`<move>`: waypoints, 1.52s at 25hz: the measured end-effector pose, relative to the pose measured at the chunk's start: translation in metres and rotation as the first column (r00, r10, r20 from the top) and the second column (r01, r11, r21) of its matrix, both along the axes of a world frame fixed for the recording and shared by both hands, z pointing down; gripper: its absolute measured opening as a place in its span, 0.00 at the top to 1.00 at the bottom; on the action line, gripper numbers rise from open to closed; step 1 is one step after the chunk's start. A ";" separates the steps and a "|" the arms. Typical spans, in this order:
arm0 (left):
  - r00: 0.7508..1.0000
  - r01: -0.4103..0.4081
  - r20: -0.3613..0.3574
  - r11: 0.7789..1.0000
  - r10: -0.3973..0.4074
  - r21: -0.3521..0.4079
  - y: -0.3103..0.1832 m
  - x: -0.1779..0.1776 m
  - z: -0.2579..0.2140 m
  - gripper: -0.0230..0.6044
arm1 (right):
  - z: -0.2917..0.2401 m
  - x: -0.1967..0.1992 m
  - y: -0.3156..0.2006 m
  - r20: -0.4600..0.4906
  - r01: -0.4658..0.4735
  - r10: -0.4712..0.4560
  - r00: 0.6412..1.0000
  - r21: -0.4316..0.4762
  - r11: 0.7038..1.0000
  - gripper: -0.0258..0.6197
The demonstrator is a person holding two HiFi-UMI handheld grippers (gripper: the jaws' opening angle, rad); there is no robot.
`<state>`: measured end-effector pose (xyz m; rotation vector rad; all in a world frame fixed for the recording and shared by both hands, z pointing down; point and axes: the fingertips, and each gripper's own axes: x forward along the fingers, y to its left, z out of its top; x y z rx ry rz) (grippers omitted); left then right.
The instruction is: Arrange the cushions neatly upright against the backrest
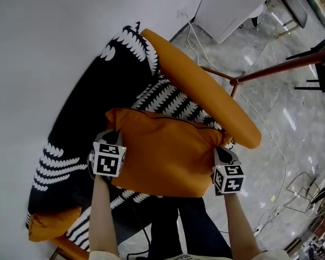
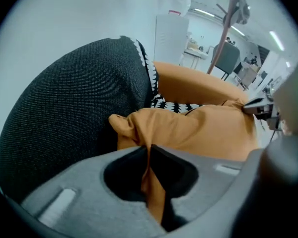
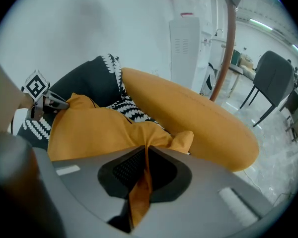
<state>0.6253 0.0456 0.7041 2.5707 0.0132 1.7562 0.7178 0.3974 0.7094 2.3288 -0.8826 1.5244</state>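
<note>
**Both grippers clamped on the orange cushion**

We've got the square orange fabric cushion (image 1: 168, 156) by both side edges. The left gripper (image 1: 111, 137) pinches a fold of its cloth, and the right gripper (image 1: 222, 153) bites the opposite edge. The cushion is held up over the big black leaf-patterned cushion (image 1: 81, 107), just beside the long orange padded bolster (image 1: 206, 85).

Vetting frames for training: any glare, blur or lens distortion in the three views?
Head view: even, soft light; glare streaks on the glossy grey marble floor; straight lines bow at the edges. Left gripper view: heavy fisheye, black corners, the left gripper close up and soft, the plain orange fabric cushion sharp. Right gripper view: same vignette, ceiling strip lights blown out.
</note>
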 end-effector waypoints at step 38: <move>0.889 0.382 -0.292 0.923 -0.353 0.046 -0.031 -0.202 -0.250 0.94 | -0.260 -0.041 -0.115 -0.324 0.356 -0.299 0.898 0.132 0.925 0.92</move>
